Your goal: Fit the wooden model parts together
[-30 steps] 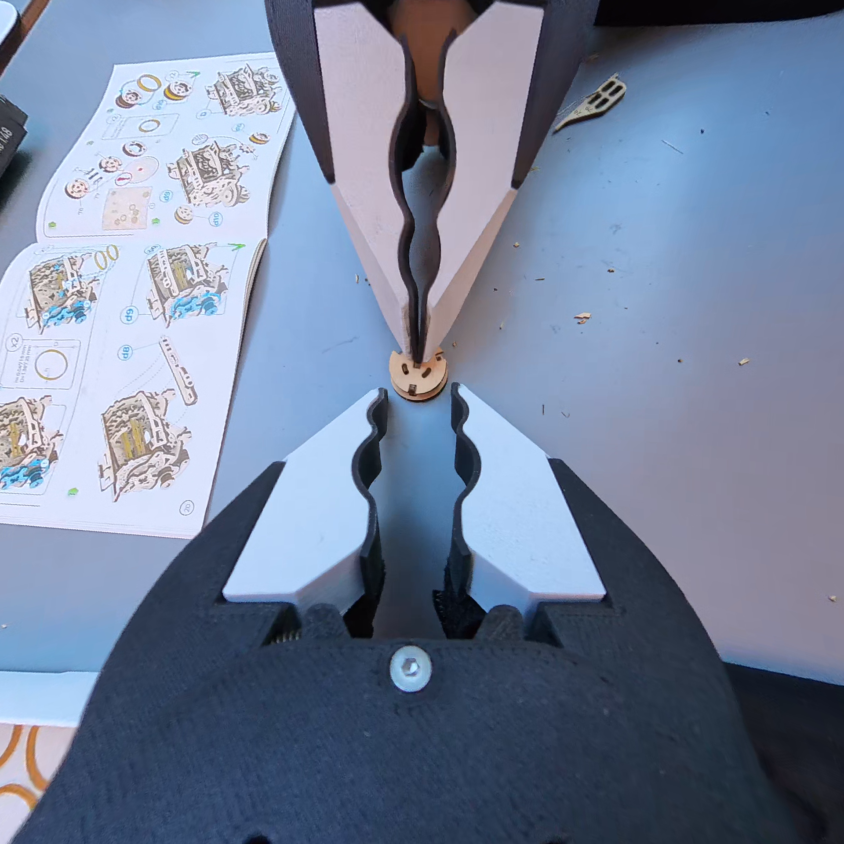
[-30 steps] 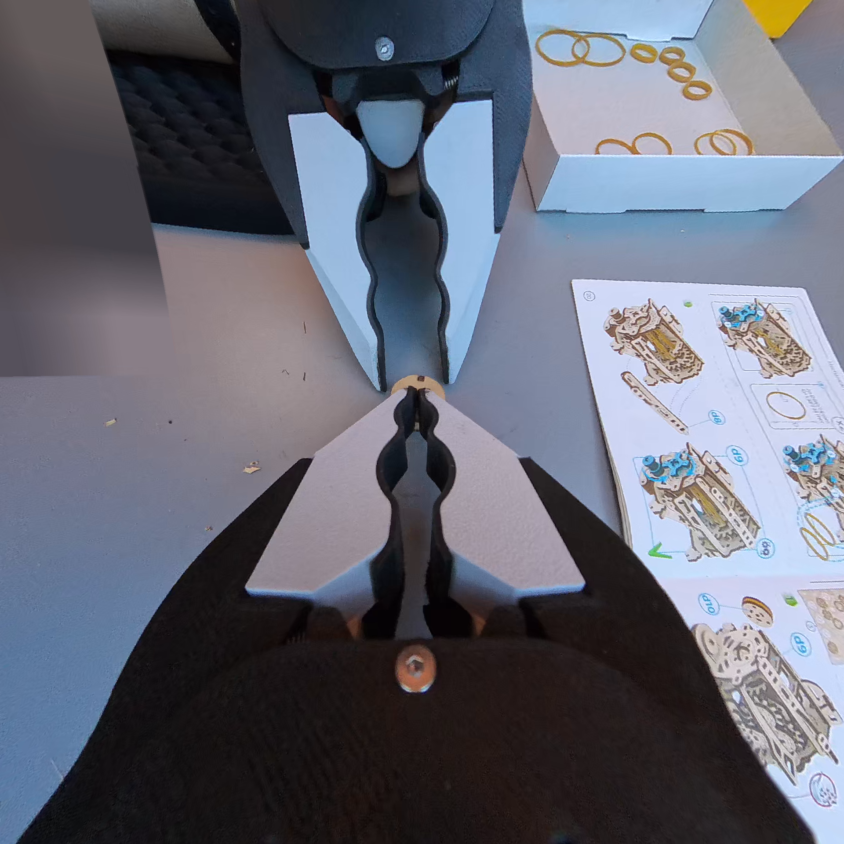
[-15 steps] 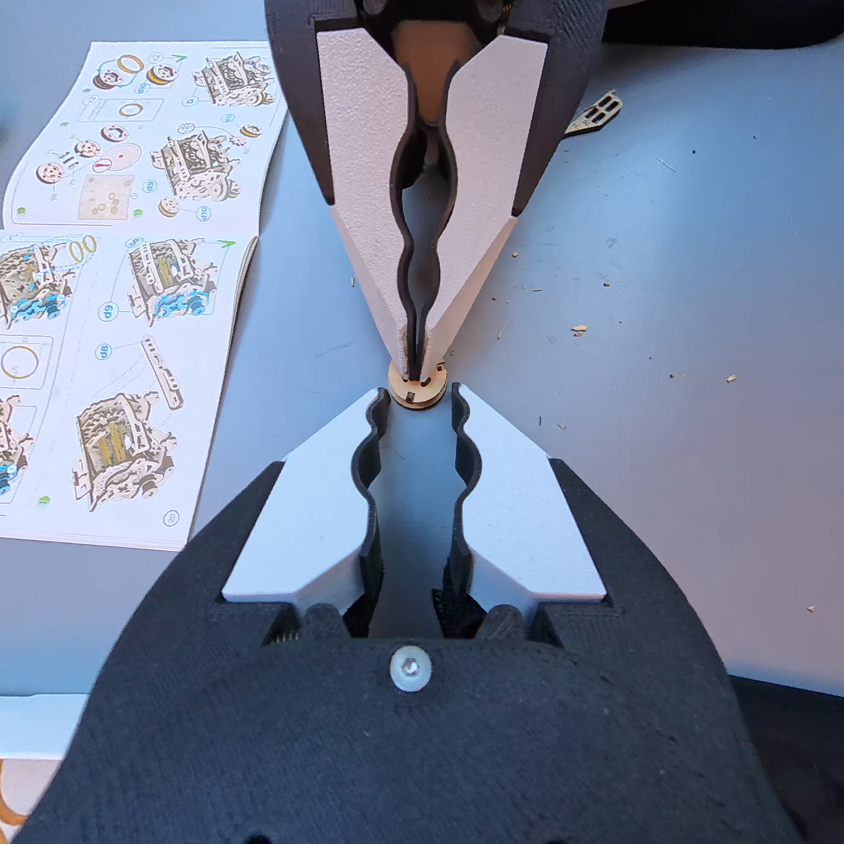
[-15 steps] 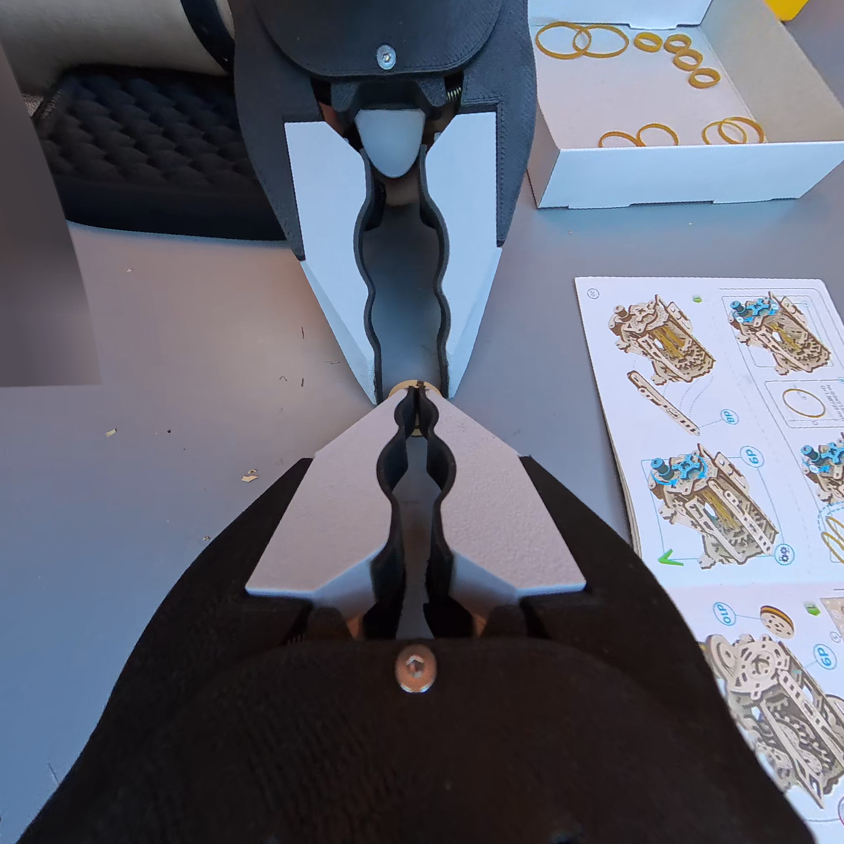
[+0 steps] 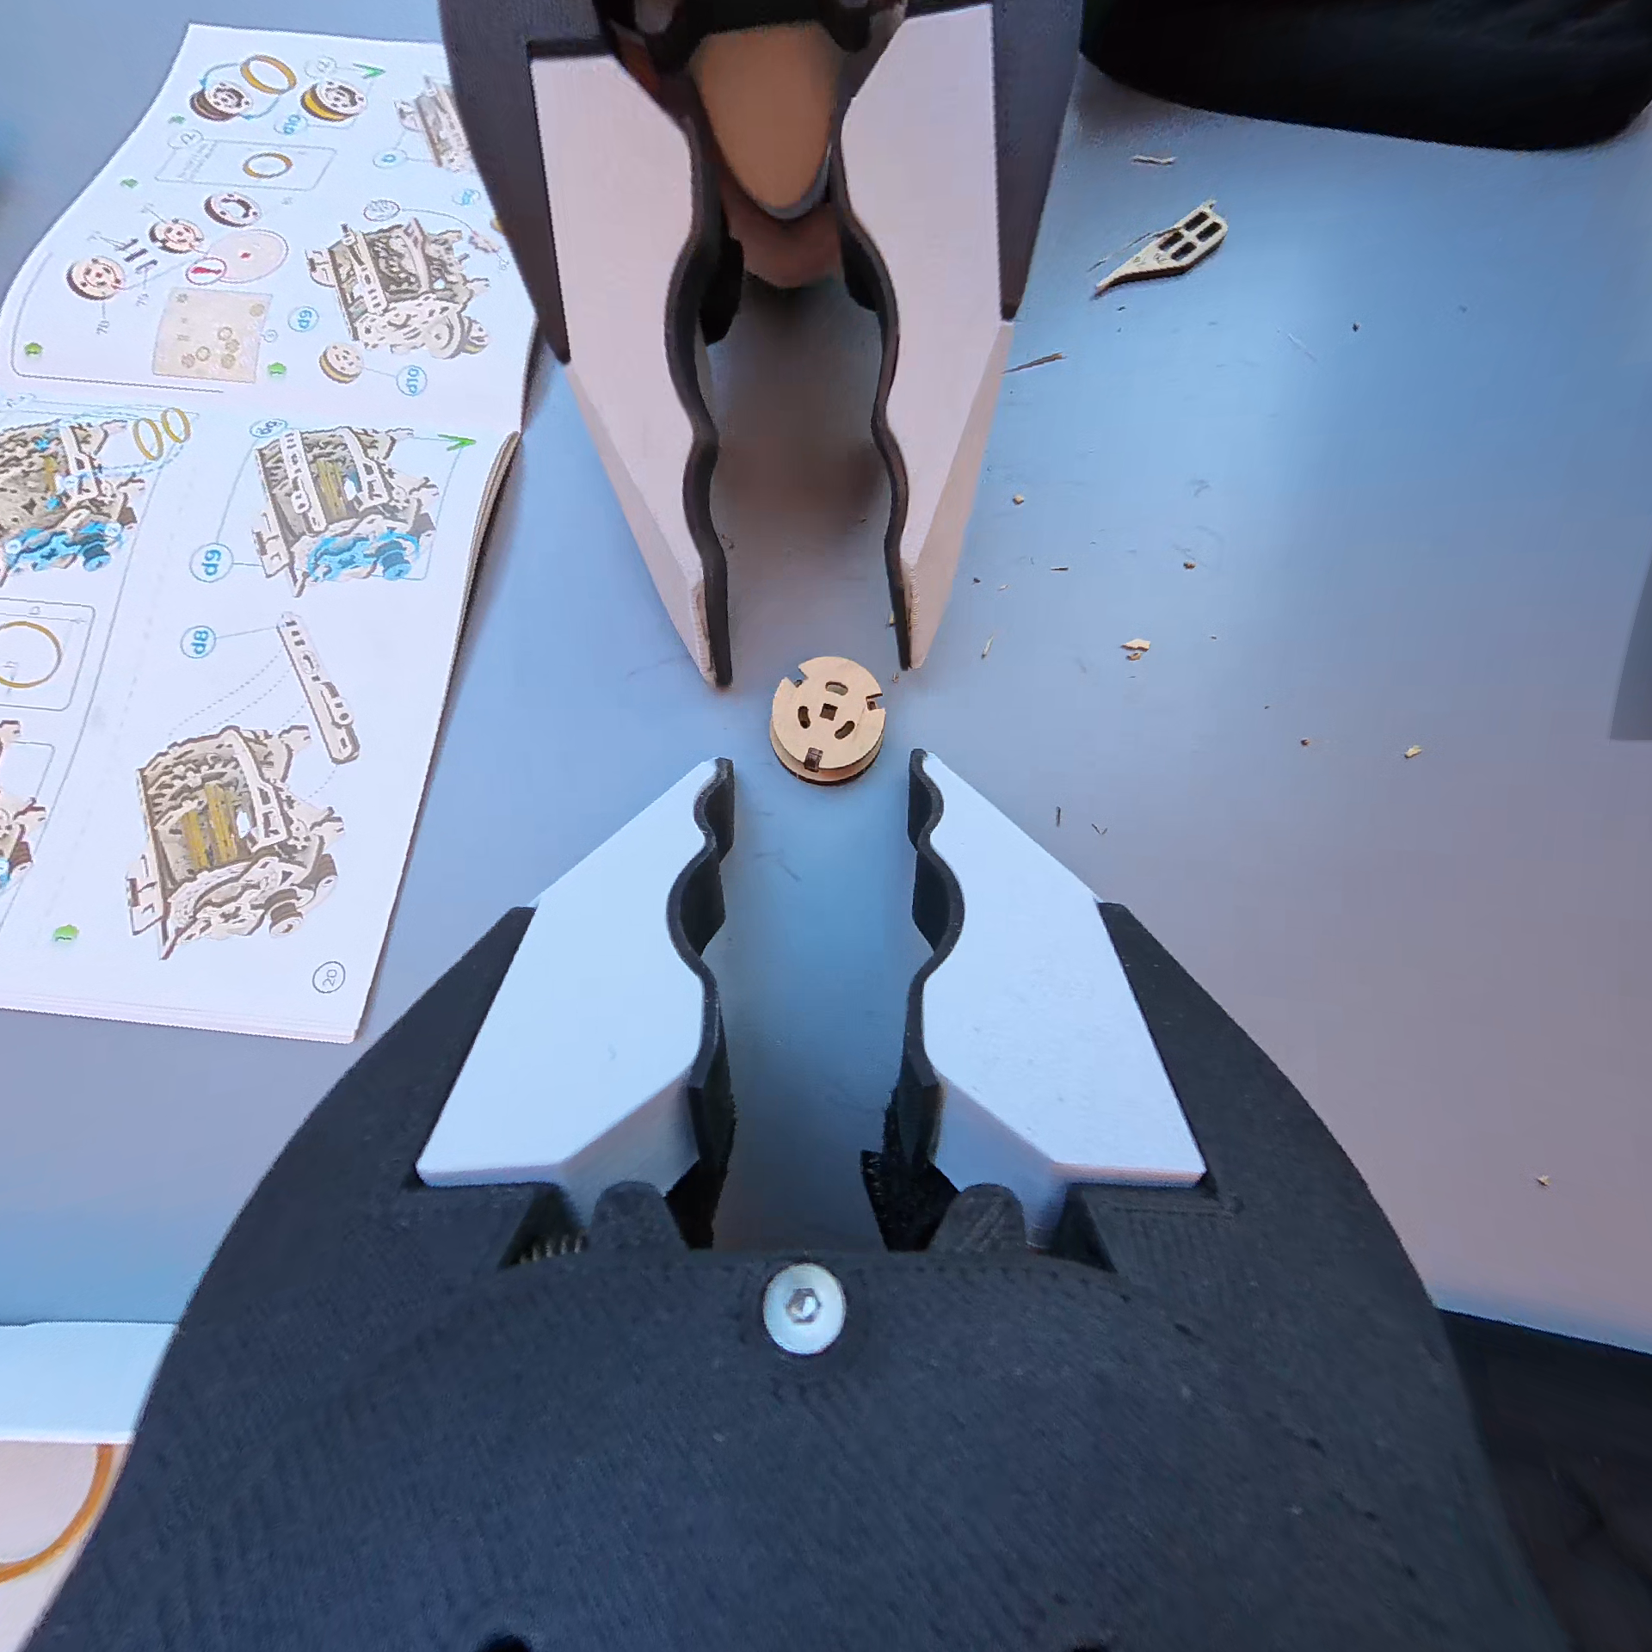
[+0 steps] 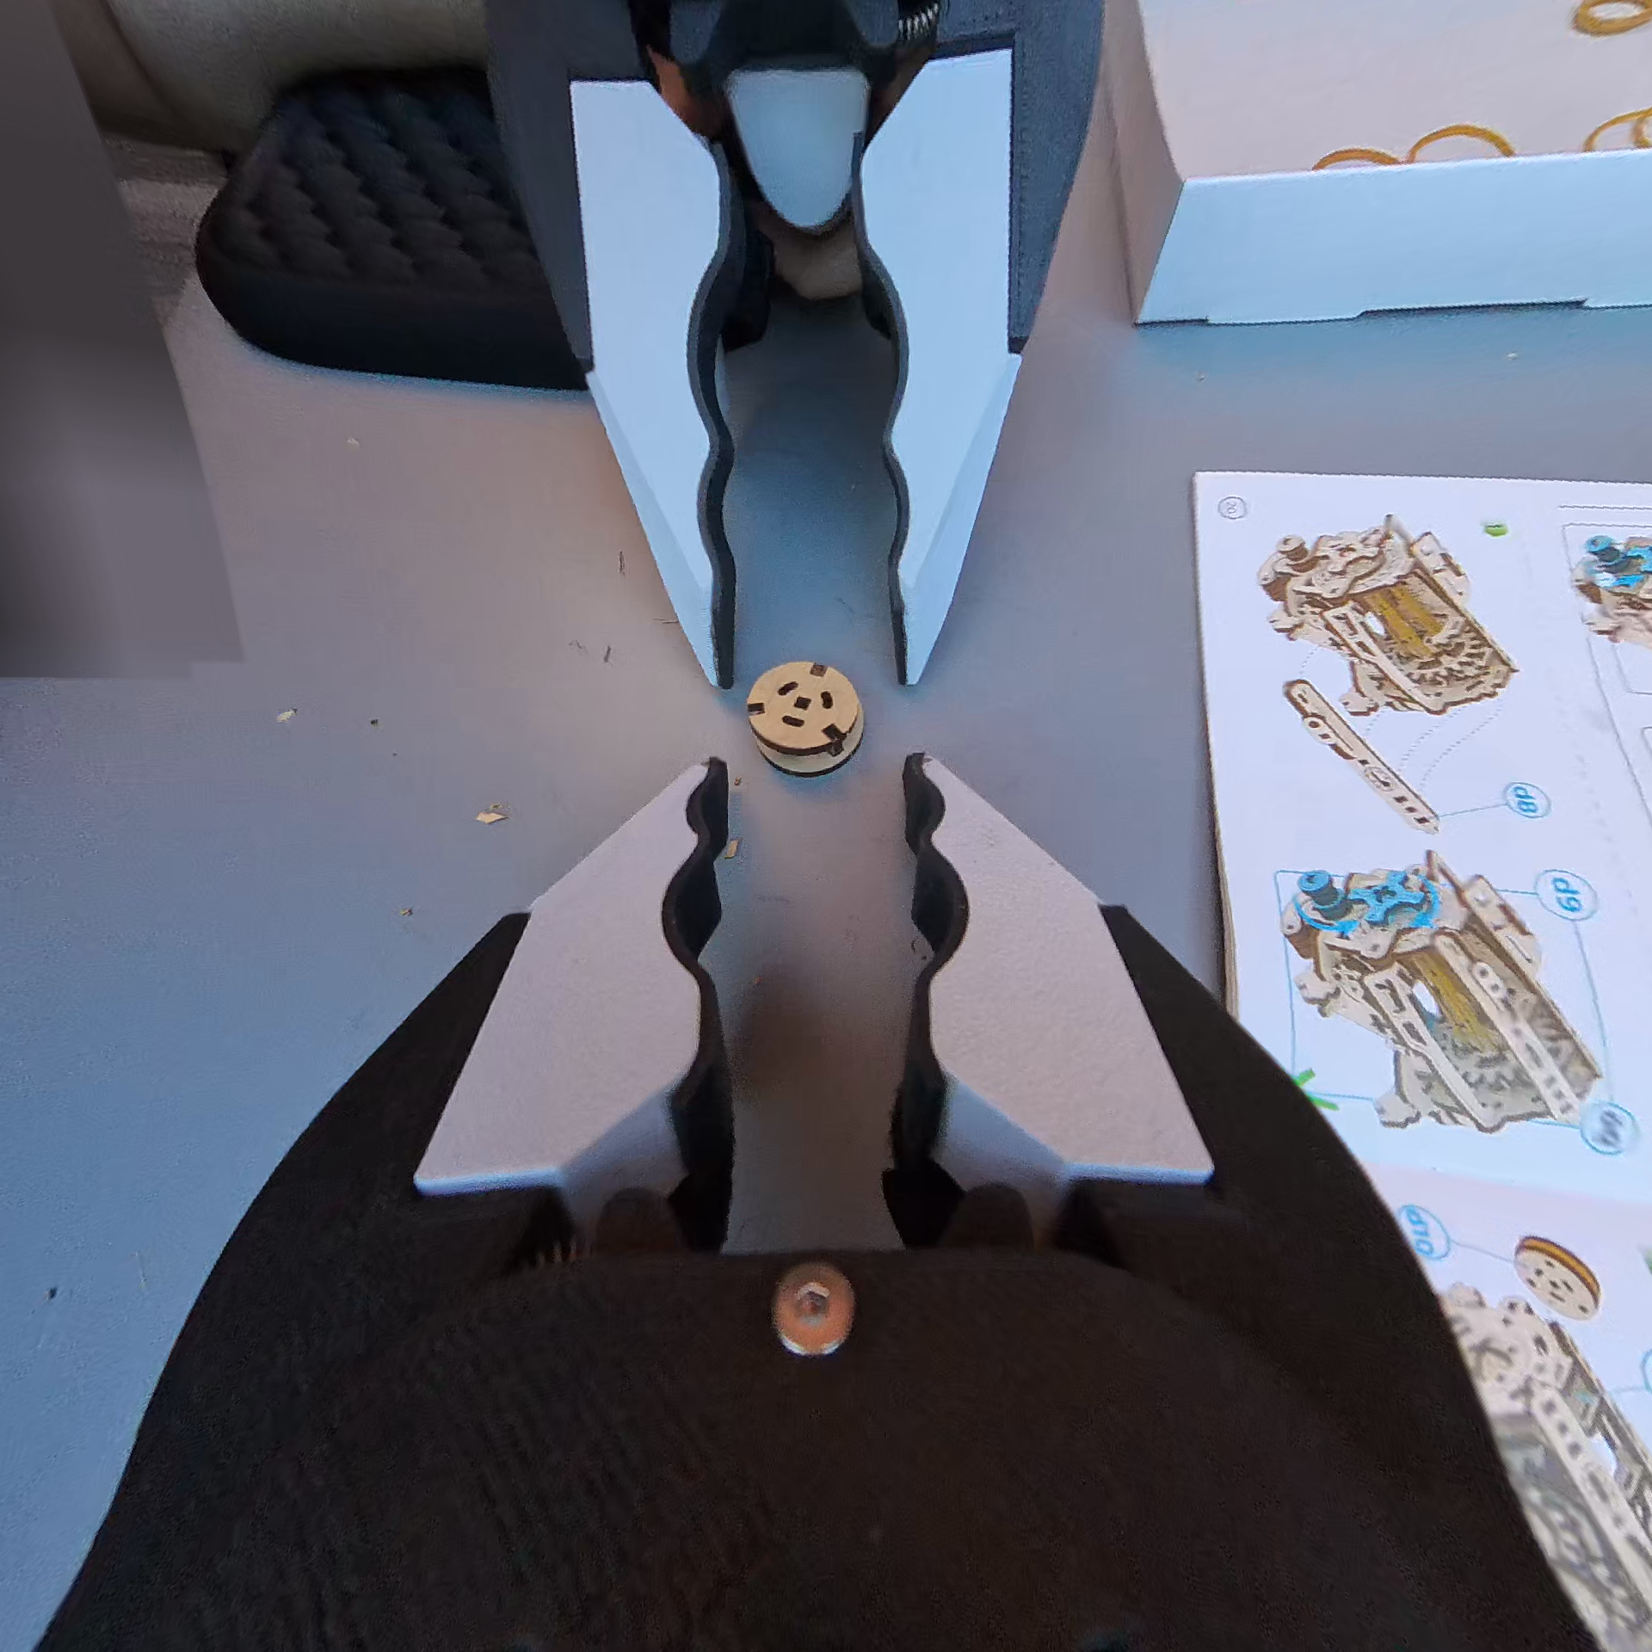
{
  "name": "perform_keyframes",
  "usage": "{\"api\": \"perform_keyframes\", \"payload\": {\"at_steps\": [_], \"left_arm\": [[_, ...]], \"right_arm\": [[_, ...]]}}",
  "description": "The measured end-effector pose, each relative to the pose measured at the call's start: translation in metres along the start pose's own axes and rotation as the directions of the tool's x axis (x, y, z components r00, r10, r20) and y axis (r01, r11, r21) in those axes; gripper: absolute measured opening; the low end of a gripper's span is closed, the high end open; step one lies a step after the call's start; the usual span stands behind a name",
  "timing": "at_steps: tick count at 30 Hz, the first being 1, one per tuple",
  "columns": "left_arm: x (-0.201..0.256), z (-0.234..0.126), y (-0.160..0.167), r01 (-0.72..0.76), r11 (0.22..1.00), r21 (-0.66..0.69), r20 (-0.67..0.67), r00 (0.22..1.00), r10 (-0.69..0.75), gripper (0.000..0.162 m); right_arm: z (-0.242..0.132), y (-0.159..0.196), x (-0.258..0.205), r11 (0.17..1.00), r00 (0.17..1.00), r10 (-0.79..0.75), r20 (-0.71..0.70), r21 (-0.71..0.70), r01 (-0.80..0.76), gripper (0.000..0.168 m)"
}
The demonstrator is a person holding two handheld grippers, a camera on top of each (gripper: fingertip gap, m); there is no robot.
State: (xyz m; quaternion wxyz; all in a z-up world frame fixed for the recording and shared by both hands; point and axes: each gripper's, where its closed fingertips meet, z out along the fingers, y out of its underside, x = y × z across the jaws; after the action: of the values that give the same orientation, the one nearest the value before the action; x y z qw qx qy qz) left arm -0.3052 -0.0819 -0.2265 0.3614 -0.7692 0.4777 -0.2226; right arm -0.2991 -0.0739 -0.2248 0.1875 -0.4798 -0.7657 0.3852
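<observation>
— Where is the piece?

— The small round wooden disc (image 5: 828, 722), pale, layered and cut with little slots, lies flat on the grey tabletop (image 5: 1296, 894). It sits just ahead of my left gripper (image 5: 821, 765), in line with the gap between its white, black-lined fingers (image 5: 626, 939), touching neither.

— And your other tool?

— My right gripper (image 6: 812, 767) faces the left one from the far side. In its own view the disc (image 6: 807, 720) lies just beyond its tips as well, so the piece rests between the two pairs of fingertips, free of both.

— Are you gripping anything?

— No. Both grippers stand spread wide, each gap broader than the disc, and neither holds anything. In the left view my right gripper (image 5: 812, 675) shows with its tips low, near the table, just beyond the disc.

— What else is around?

— An open white instruction booklet with drawings of the wooden model (image 5: 206, 536) lies near the grippers. A small slotted wooden offcut (image 5: 1162, 250) lies well apart from the disc, with wood crumbs (image 5: 1135, 645) scattered near it. A white cardboard box holding yellow rubber bands (image 6: 1394, 241) stands farther off, beside the booklet (image 6: 1430, 804).
</observation>
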Motion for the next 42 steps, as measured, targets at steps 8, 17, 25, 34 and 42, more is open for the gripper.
{"api": "perform_keyframes", "payload": {"at_steps": [8,17,25,34,42], "left_arm": [[0.0014,-0.0028,0.0005,0.051,0.999,0.008,-0.036,0.998,-0.050,0.034],[0.0009,-0.0024,-0.0008,0.090,0.996,0.005,-0.044,0.995,-0.090,0.032],[0.0031,0.0004,-0.0041,0.127,0.992,0.009,-0.087,0.988,-0.126,0.025],[0.0034,0.0014,-0.0045,0.116,0.993,0.010,-0.082,0.990,-0.115,0.024],[0.0038,0.0015,-0.0046,0.127,0.992,0.010,-0.097,0.987,-0.125,0.023]], "right_arm": [[0.0007,-0.0054,0.0026,0.999,0.983,0.019,0.182,-0.036,-0.013,0.039],[0.0036,-0.0057,0.0017,0.998,0.973,0.032,0.230,-0.064,-0.017,0.031],[0.0079,-0.0074,-0.0035,0.998,0.972,0.021,0.233,-0.066,-0.006,0.027],[0.0078,-0.0069,-0.0050,0.998,0.973,0.019,0.228,-0.070,-0.003,0.026],[0.0079,-0.0068,-0.0051,0.998,0.974,0.016,0.226,-0.071,0.000,0.025]]}}
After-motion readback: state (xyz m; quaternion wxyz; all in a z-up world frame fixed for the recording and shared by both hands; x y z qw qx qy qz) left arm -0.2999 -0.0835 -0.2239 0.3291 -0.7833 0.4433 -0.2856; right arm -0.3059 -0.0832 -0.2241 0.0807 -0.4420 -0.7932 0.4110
